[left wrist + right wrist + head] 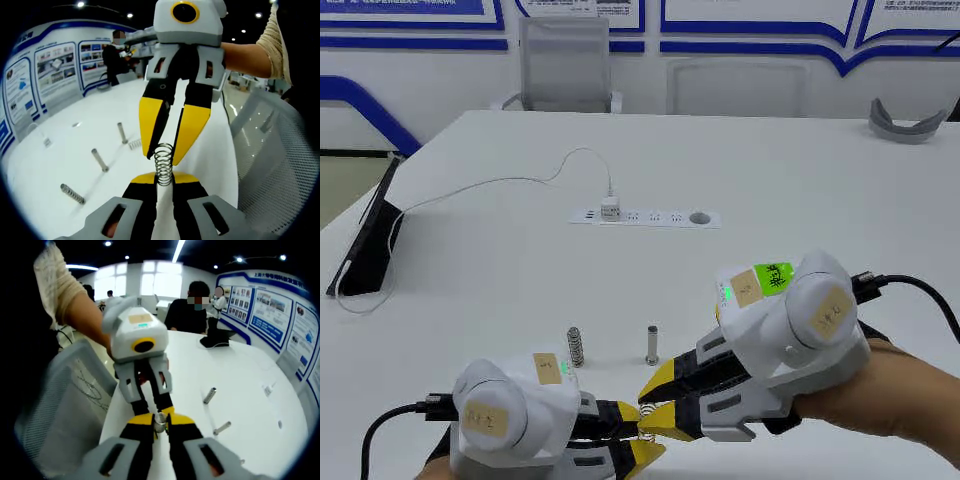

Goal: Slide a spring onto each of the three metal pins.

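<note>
While the left hand-held gripper [161,179] pinches the near end of a spring [163,162] with its jaws all but shut, the right hand-held gripper [160,421] sits with its yellow jaws narrowed onto the other end. The coil is thus held between the two, low over the near edge of the bench [770,170]. This looks like a hand-over or re-grip ahead of fitting the second spring. Next, one gripper should let go while the other holds the coil by one end with its bore free. It can then line the coil up over the bare pin [652,344], standing at 12 o'clock from the coil, and lower it straight down. At 11 o'clock a sprung pin [575,346] seems done. In the left gripper view a second bare pin [122,132] has a loose spring [134,144] just beside it. A power strip [645,216] lies well beyond at 12 o'clock.
</note>
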The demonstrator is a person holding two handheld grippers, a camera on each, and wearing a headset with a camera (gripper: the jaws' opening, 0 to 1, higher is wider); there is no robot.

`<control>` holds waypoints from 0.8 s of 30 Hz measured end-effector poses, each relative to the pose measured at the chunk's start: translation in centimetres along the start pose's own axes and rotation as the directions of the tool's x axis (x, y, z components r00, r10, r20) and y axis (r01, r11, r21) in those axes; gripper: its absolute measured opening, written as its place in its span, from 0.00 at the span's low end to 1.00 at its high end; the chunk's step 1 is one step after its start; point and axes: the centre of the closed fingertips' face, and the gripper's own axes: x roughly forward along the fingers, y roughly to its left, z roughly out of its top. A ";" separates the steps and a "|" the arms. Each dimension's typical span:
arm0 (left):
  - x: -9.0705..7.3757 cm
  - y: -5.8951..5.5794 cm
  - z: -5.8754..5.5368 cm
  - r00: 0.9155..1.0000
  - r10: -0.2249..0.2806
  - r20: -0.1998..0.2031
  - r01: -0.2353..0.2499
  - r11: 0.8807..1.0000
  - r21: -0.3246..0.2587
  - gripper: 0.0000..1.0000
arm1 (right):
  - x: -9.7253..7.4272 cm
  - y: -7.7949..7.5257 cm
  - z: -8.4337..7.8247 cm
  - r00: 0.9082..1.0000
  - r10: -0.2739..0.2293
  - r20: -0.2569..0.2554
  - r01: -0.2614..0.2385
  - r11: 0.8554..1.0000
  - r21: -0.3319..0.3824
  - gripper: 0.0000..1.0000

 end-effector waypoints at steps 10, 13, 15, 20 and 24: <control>-0.4 0.7 0.3 0.999 0.025 0.039 -0.024 0.999 -0.045 0.09 | 0.1 -0.7 -0.1 0.999 -0.031 0.035 0.028 0.997 0.068 0.17; -0.4 0.9 0.3 0.999 0.030 0.045 -0.027 0.998 -0.056 0.09 | 0.0 -0.8 0.1 0.997 -0.043 0.060 0.038 0.995 0.094 0.16; -0.5 0.9 0.3 0.998 0.031 0.046 -0.029 0.998 -0.057 0.10 | 0.0 -1.0 0.2 0.996 -0.051 0.072 0.043 0.993 0.107 0.16; -0.5 0.9 0.4 0.998 0.034 0.051 -0.031 0.998 -0.058 0.10 | 0.1 -0.9 0.1 0.995 -0.054 0.079 0.045 0.992 0.117 0.14; -0.5 0.8 0.6 0.998 0.033 0.052 -0.030 0.998 -0.057 0.10 | 0.2 -0.9 0.1 0.995 -0.055 0.084 0.045 0.992 0.121 0.12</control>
